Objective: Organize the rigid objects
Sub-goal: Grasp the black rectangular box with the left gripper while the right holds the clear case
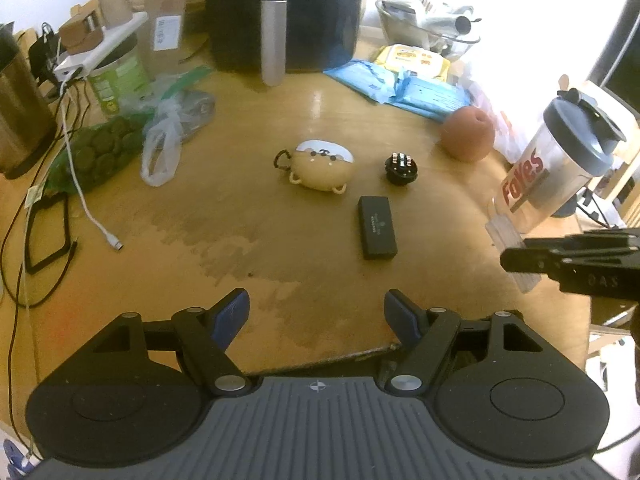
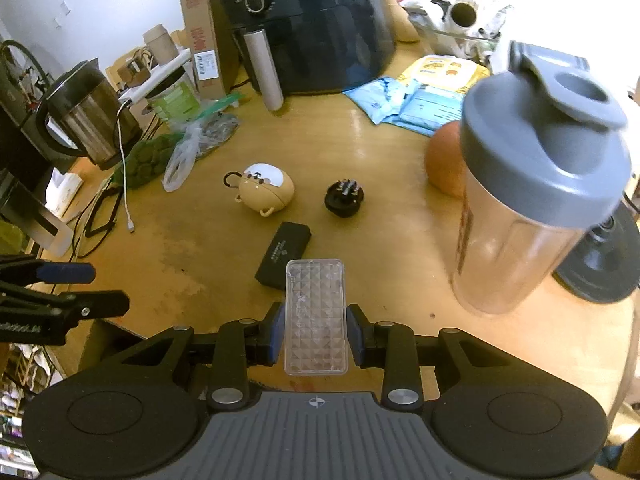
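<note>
My right tongs (image 2: pixel 315 334) are clamped on a clear plastic case (image 2: pixel 315 320) with a diamond-patterned face, its blue pads pressing both long sides while the case sticks out above the desk (image 2: pixel 384 152). My left tongs (image 1: pixel 316 316) stand apart with nothing between them, hovering over bare wood. Ahead on the desk lie a black rectangular box (image 1: pixel 377 227), a small round black part (image 1: pixel 401 168) and a tan bear-shaped pouch (image 1: pixel 320 170), each set apart from the others. A shaker bottle (image 2: pixel 532 184) with a grey lid stands at the right, just in front of an orange fruit (image 1: pixel 467 133). A black air fryer (image 1: pixel 284 12) sits at the back.
</note>
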A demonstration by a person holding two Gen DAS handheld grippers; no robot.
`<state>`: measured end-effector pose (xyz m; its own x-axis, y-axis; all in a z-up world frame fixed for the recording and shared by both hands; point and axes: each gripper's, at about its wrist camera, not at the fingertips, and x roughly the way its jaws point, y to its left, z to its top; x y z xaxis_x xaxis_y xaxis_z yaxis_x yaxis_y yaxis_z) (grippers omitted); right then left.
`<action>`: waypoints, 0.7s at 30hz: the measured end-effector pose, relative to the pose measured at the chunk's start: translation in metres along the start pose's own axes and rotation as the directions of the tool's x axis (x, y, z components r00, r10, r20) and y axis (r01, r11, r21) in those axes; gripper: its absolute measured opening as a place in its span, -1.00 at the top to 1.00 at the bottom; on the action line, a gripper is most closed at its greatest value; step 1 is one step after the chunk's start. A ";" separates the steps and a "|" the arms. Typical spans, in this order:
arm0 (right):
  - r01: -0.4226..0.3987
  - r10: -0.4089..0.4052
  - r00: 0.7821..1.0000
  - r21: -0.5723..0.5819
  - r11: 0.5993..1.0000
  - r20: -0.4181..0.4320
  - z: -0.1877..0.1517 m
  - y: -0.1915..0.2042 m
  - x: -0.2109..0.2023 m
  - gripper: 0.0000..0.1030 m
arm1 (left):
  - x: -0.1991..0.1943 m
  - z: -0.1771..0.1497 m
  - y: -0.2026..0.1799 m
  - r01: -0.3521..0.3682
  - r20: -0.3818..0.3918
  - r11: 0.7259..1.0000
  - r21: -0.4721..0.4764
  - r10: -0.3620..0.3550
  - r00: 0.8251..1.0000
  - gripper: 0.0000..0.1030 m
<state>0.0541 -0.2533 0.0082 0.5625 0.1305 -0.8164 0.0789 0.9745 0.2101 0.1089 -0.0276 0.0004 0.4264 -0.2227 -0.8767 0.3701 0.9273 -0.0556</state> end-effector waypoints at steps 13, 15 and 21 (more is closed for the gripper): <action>0.042 -0.043 0.999 0.064 0.997 0.004 -0.011 -0.018 -0.013 0.30 | 0.037 0.028 -0.030 0.016 0.014 0.996 0.089 -0.017 1.000 -0.44; 0.048 -0.049 0.999 0.072 0.996 0.004 -0.012 -0.021 -0.015 0.30 | 0.045 0.033 -0.035 0.019 0.015 0.994 0.108 -0.021 1.000 -0.44; 0.063 -0.064 0.998 0.090 0.994 0.010 -0.014 -0.024 -0.021 0.30 | 0.066 0.041 -0.047 0.027 0.010 0.987 0.161 -0.029 1.000 -0.43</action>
<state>0.0291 -0.2770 0.0123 0.5643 0.0657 -0.8229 0.1881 0.9604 0.2057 0.1533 -0.0986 -0.0349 0.4233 -0.2528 -0.8700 0.5094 0.8605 -0.0021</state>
